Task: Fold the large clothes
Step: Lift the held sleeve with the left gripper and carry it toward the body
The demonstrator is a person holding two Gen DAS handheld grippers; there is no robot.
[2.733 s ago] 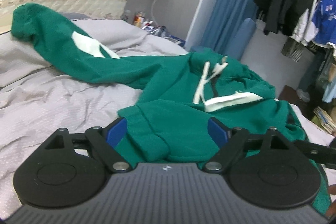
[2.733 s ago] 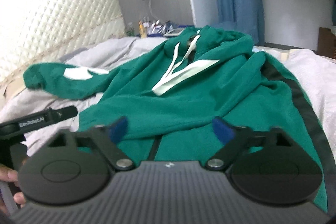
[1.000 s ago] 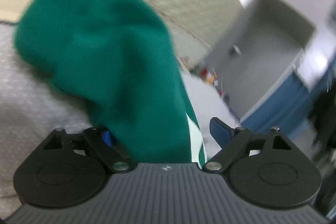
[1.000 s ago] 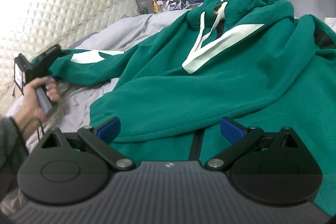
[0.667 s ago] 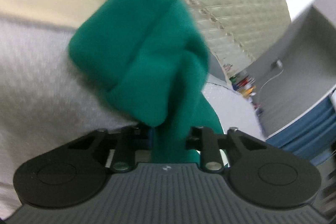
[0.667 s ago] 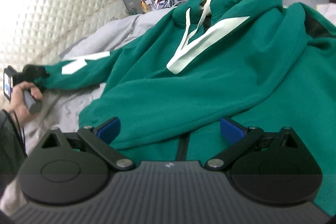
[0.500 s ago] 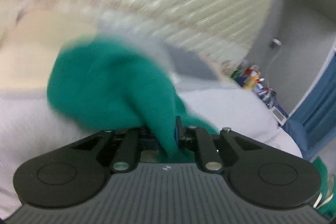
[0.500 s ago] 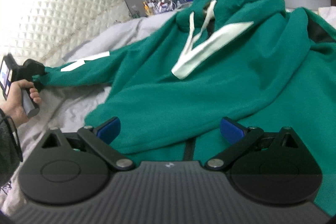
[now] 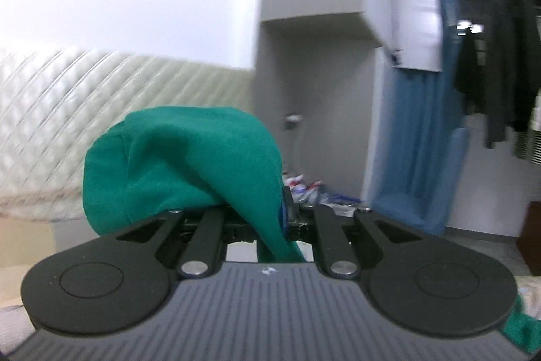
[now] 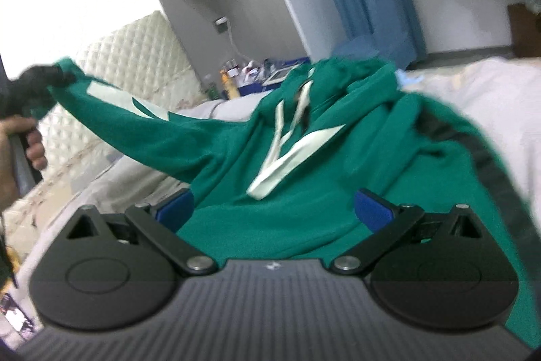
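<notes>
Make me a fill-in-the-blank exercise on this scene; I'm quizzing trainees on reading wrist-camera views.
1. The left hand-held gripper is shut on the hoodie's ____.
2. The hoodie is mostly ____ in colour.
3. The right hand-held gripper has its jaws ____, above the hoodie's body.
4. The hoodie lies on a ____ with a grey sheet.

Missing words: sleeve; green; open; bed

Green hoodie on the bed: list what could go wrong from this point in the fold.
1. The left gripper pinches only the bunched cuff; it may slip out under the sleeve's pull.
2. The sleeve is lifted off the bed while the right gripper hovers open, so the green hoodie could drag and crease.
3. The drawstrings lie loose and could get folded in crooked.
</notes>
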